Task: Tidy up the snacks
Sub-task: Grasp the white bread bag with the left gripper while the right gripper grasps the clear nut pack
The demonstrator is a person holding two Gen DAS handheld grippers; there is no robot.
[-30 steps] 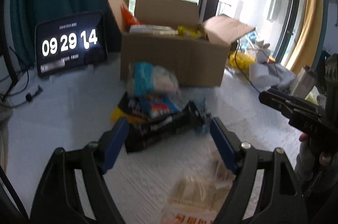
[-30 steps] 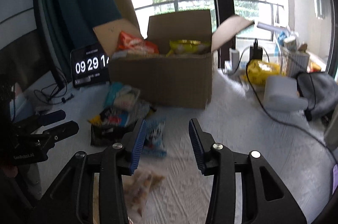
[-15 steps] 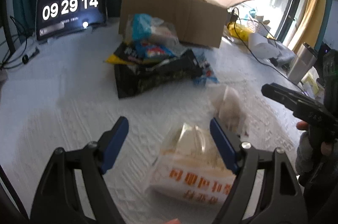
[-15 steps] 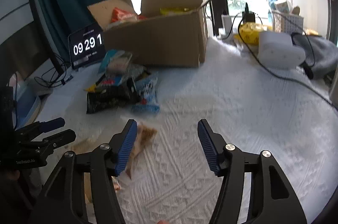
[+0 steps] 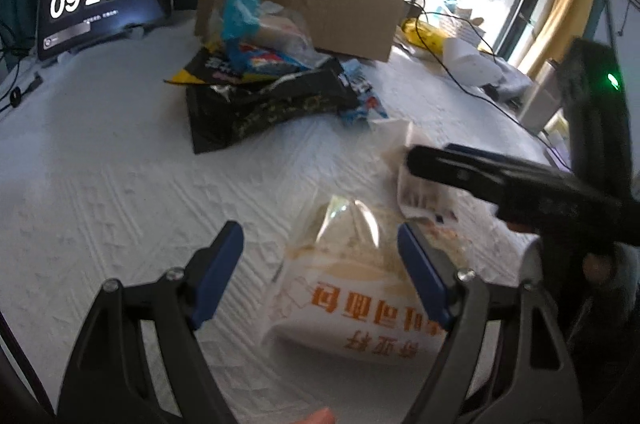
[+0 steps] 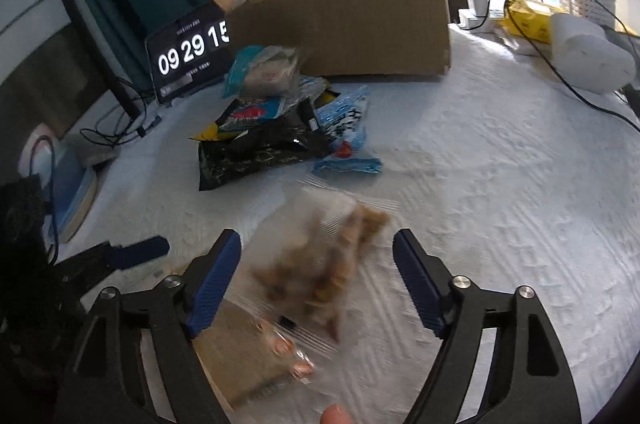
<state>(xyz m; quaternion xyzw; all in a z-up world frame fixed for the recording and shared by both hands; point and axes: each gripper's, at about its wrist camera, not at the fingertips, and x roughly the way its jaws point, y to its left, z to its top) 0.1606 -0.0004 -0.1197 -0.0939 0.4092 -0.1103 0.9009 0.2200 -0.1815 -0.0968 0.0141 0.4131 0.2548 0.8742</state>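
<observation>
1. left wrist view: the left gripper (image 5: 320, 264) is seen spread wide over the white textured tablecloth (image 5: 120, 175), and nothing is gripped by it.
2. a bread packet (image 5: 360, 288) with orange print is seen lying between its blue pads (image 5: 218, 274); it sits close against the right-hand pad, while the left-hand pad stands clear of it.
3. the right gripper (image 5: 432, 163) is seen from the side, reaching over a clear snack bag (image 5: 416, 183) just beyond the bread packet.
4. right wrist view: the right gripper (image 6: 316, 276) is held wide, its jaws having just been opening; the clear bag of brown snacks (image 6: 332, 256) lies between them, blurred, and is not pressed by either pad.
5. a pile of snack packets (image 6: 280, 127) is seen further back on the cloth, with a black packet (image 6: 256, 155) at its front and a light blue one (image 6: 344, 135) beside it.
6. an open cardboard box (image 6: 360, 23) with packets inside stands just behind the pile.
7. a tablet clock (image 6: 188, 51) is propped to the left of the box.
</observation>
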